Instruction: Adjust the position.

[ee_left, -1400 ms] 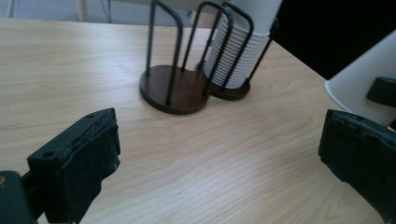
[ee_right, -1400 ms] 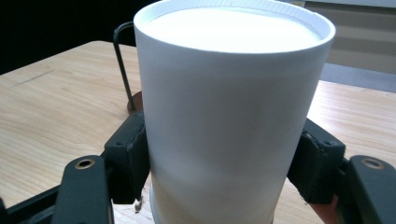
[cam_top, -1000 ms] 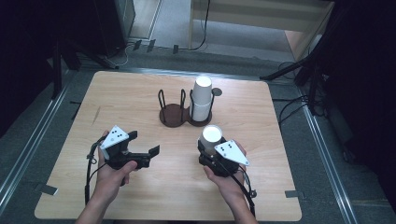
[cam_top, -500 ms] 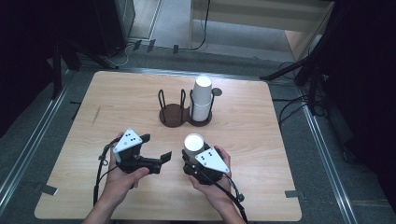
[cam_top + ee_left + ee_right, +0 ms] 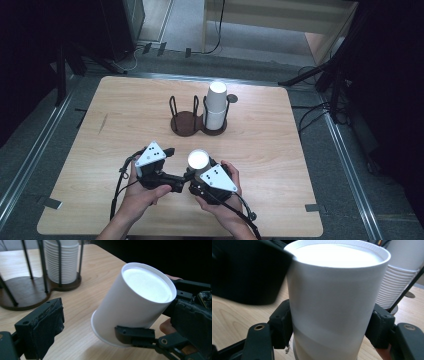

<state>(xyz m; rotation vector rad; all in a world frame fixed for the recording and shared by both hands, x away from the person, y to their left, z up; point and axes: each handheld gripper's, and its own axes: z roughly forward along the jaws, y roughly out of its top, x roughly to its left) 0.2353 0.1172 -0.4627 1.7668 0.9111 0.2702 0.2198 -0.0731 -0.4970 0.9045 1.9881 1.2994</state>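
Holding an upturned white paper cup clamped between its jaws near the table's front edge, right gripper offers it to the wide-open left gripper; handover not yet done, stack in rack well apart.

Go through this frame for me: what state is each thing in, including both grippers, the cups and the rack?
Right gripper: shut on the paper cup.
Left gripper: open, jaws either side of that cup.
Paper cup: upside down, tilted, held off the table.
Stack of cups: upside down, upright in the rack.
Cup rack: left bay empty.
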